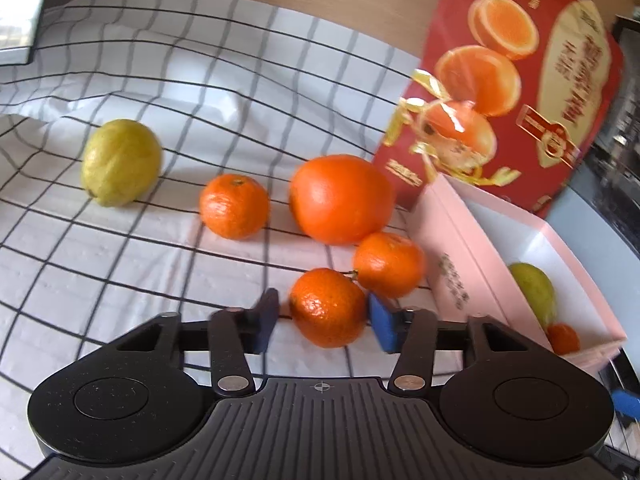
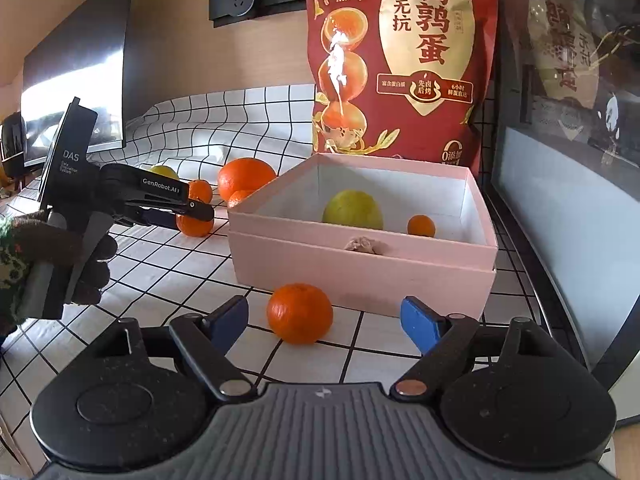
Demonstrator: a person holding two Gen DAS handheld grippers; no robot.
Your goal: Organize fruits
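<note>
In the left wrist view my left gripper is open around a small mandarin; its blue pads sit at both sides with a small gap on the left. Beyond lie another mandarin, a big orange, a third mandarin and a yellow-green lemon. The pink box at right holds a green fruit and a small mandarin. In the right wrist view my right gripper is open with a mandarin between its fingers, in front of the pink box.
A red snack bag stands behind the box against the wall. A checked cloth covers the table. A dark monitor stands at the left. A dark glass-fronted appliance stands right of the box.
</note>
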